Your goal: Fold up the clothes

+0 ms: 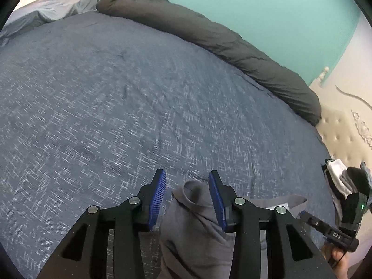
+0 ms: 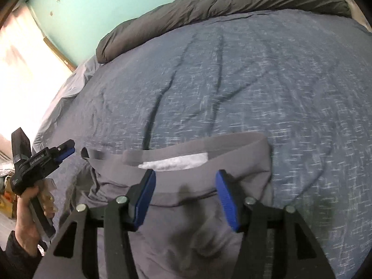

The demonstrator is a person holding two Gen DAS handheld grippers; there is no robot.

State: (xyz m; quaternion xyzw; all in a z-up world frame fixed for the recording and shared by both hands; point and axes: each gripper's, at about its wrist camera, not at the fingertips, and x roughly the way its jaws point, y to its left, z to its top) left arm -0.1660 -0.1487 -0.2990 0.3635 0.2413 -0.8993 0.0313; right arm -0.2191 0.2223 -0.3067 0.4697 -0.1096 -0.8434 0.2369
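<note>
The grey trousers (image 2: 186,186) are laid on the near part of the bed (image 2: 255,81), barely folded, with both the left gripper (image 1: 187,186) and right gripper (image 2: 186,186) parted and holding nothing.

A home bedroom is indicated by a blue bedspread (image 1: 139,88), a rolled duvet (image 1: 220,37) and probably a tufted headboard (image 1: 337,134).

teal wall (image 1: 232,7), bed w/ blue bedspread (image 1: 116,93), dark grey duvet (image 1: 209,37), bright window (image 2: 25,55)
</note>
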